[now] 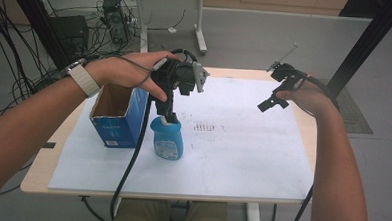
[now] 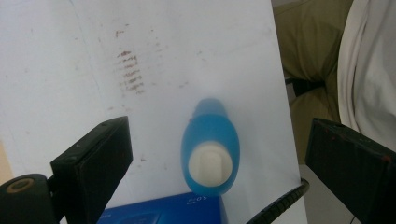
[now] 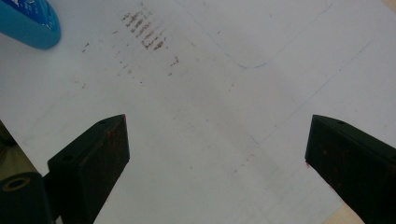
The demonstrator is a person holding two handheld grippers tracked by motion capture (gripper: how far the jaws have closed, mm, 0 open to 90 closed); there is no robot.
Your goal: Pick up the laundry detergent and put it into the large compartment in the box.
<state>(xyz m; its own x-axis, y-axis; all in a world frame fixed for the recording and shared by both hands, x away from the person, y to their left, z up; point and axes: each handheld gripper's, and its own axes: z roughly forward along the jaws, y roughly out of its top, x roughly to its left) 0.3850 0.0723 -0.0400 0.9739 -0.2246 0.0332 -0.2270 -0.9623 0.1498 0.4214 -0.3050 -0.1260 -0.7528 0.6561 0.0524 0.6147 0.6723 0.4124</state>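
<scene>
Left gripper jaws wide open, directly above upright blue bottle beside blue box, desk's left side. Right gripper jaws wide open, empty, over desk's right edge.

This looks like a lab or research workspace set inside an office. In the upper left of the high view, tangled black cables sprawl over the grey floor beside a black box-shaped electronics unit. Slanting black metal frame posts cross the upper right corner. At the top centre stands a second desk on white metal legs. The light wooden work table, in the middle, carries a white sheet marked with brown smudges.
</scene>
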